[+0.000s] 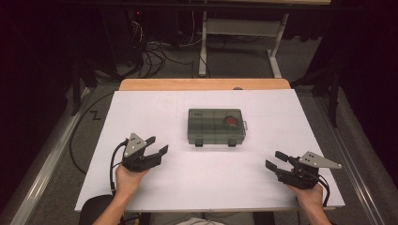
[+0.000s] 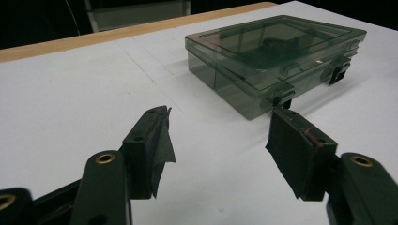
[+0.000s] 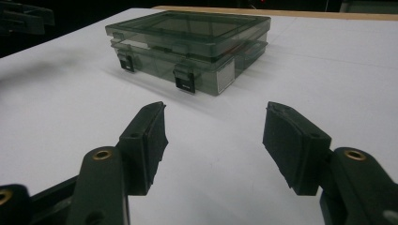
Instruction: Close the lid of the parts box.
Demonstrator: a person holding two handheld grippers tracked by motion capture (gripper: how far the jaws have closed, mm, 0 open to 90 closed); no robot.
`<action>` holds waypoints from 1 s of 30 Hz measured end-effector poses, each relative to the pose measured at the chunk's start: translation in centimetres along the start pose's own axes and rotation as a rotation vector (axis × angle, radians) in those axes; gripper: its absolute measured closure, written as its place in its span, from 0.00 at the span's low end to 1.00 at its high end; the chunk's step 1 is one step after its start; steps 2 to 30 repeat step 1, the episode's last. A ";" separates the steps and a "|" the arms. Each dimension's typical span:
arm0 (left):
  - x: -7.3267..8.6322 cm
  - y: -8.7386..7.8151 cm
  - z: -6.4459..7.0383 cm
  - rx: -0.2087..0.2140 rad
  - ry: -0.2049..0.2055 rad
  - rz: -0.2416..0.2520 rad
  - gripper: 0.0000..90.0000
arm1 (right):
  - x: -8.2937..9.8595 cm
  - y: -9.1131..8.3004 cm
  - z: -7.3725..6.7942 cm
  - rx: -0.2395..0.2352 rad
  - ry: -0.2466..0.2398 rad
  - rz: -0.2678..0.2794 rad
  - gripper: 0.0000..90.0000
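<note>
A smoky see-through plastic case [image 1: 217, 126] with its lid down lies mid-table, two dark latches facing me. Something red [image 1: 230, 122] shows through the lid at its right end. My left gripper [image 1: 156, 145] rests near the table's front left, open, with nothing between its jaws. My right gripper [image 1: 276, 160] rests at the front right, also open and empty. In the left gripper view the case [image 2: 277, 61] lies ahead and to the right of the open gripper [image 2: 220, 140]. In the right gripper view the case [image 3: 187, 47] sits ahead and left of the open gripper [image 3: 213, 136].
The white table top [image 1: 206, 173] has a wooden strip [image 1: 204, 84] along its far edge. Behind it on the floor stand a white frame [image 1: 241, 33] and loose cables [image 1: 155, 56]. A black cable [image 1: 82, 136] runs down the table's left side.
</note>
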State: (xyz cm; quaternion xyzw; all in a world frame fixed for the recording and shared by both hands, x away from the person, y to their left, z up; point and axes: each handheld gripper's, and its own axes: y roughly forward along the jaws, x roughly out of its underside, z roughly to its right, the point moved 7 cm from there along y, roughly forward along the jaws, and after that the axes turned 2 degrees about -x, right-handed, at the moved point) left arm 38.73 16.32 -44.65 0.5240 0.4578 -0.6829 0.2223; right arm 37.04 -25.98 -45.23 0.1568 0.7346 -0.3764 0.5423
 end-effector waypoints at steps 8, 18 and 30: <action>0.0 0.0 0.0 0.000 0.000 0.001 0.43 | 0.0 0.0 0.0 -0.001 -0.001 0.000 0.45; 0.0 0.0 0.0 0.000 0.000 0.001 0.43 | 0.0 0.0 0.0 -0.001 -0.001 0.000 0.45; 0.0 0.0 0.0 0.000 0.000 0.001 0.43 | 0.0 0.0 0.0 -0.001 -0.001 0.000 0.45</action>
